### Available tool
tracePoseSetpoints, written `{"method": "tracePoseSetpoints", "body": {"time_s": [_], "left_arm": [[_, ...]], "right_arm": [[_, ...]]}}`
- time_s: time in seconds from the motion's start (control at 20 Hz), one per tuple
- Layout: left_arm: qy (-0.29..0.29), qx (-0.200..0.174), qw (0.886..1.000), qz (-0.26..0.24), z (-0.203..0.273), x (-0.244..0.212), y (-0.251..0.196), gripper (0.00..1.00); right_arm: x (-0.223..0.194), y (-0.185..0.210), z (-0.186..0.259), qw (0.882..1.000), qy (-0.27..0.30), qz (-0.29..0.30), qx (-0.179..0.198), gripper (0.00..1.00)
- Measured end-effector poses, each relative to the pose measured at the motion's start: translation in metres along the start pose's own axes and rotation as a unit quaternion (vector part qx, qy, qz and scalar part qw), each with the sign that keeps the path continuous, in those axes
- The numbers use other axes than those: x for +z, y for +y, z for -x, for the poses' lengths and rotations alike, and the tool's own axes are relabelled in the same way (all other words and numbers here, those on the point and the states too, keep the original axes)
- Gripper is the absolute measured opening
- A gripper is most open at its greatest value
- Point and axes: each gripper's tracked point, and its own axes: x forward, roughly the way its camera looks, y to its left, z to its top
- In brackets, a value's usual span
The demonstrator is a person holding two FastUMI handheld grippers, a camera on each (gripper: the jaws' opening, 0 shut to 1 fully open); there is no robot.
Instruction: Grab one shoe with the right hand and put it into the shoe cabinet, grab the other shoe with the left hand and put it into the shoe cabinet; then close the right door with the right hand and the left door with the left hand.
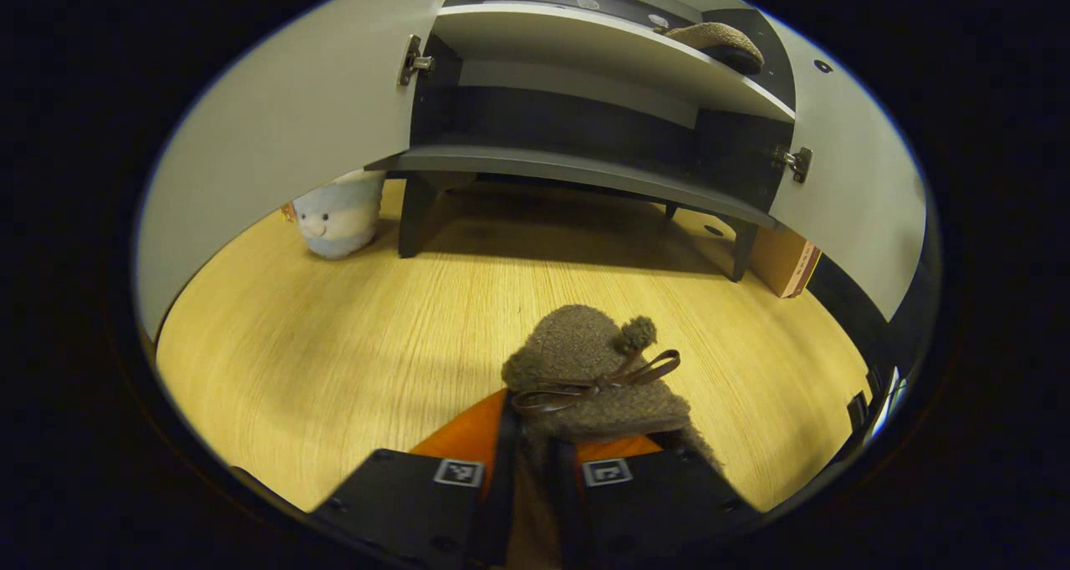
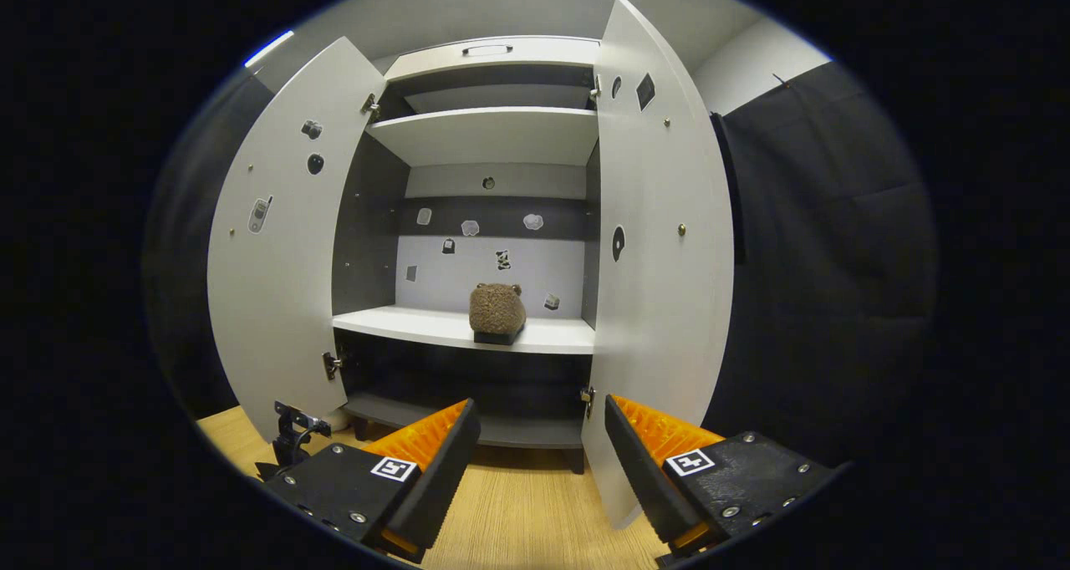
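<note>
The left gripper (image 1: 535,470) was clamped on a fuzzy brown shoe (image 1: 589,378) (ribbon bow on top) above the wooden floor (image 1: 334,336). The right gripper (image 2: 539,461) hung with jaws apart before the shoe cabinet (image 2: 493,144), where the other shoe (image 2: 496,312) sat mid-shelf, both doors open.

Wood-grain floor (image 1: 334,344), pale yellow. On it: the shoe cabinet (image 1: 585,173) standing on dark legs, a pale blue and white plush toy (image 1: 338,216) by the front left leg, a tan box (image 1: 786,261) at the right leg, and a fuzzy brown shoe (image 1: 589,369) with a ribbon bow. White middle shelf (image 2: 451,328) carries another brown shoe (image 2: 497,311), toward its right half.
</note>
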Motion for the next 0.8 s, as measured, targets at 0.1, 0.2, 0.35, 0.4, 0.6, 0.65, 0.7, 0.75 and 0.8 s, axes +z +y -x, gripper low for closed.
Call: {"method": "tracePoseSetpoints", "body": {"time_s": [0.1,0.2,0.35,0.4,0.6,0.65,0.7,0.75,0.8], "left_arm": [[0.005,-0.014,1.0,0.01,0.015,0.003,-0.009,0.12],[-0.034,-0.018,0.999,-0.011,0.043,0.035,-0.017,0.12],[-0.101,-0.008,0.994,-0.028,0.096,0.108,-0.032,0.12],[-0.118,-0.004,0.993,-0.024,0.115,0.131,-0.038,0.12],[-0.205,0.001,0.979,-0.009,0.162,0.253,-0.055,0.11],[-0.219,-0.003,0.976,-0.001,0.167,0.281,-0.057,0.11],[-0.233,-0.006,0.972,0.008,0.17,0.308,-0.059,0.12],[-0.247,-0.006,0.969,0.014,0.17,0.334,-0.059,0.11],[-0.255,0.0,0.967,0.016,0.166,0.362,-0.057,0.11]], "right_arm": [[-0.001,0.0,0.0,1.0,0.001,-0.001,0.001,0.93],[-0.003,-0.001,-0.001,1.0,0.003,-0.001,0.0,0.93],[-0.002,-0.002,-0.002,1.0,0.001,0.0,-0.004,0.93],[0.0,-0.003,-0.003,1.0,-0.003,0.0,-0.006,0.93],[0.0,-0.003,-0.004,1.0,-0.004,-0.004,-0.006,0.93],[0.001,-0.003,-0.004,1.0,-0.005,-0.005,-0.007,0.93],[0.001,-0.004,-0.003,1.0,-0.006,-0.006,-0.009,0.93],[0.002,-0.005,-0.002,1.0,-0.006,-0.006,-0.011,0.93],[0.003,-0.007,-0.001,1.0,-0.007,-0.006,-0.013,0.93]]}}
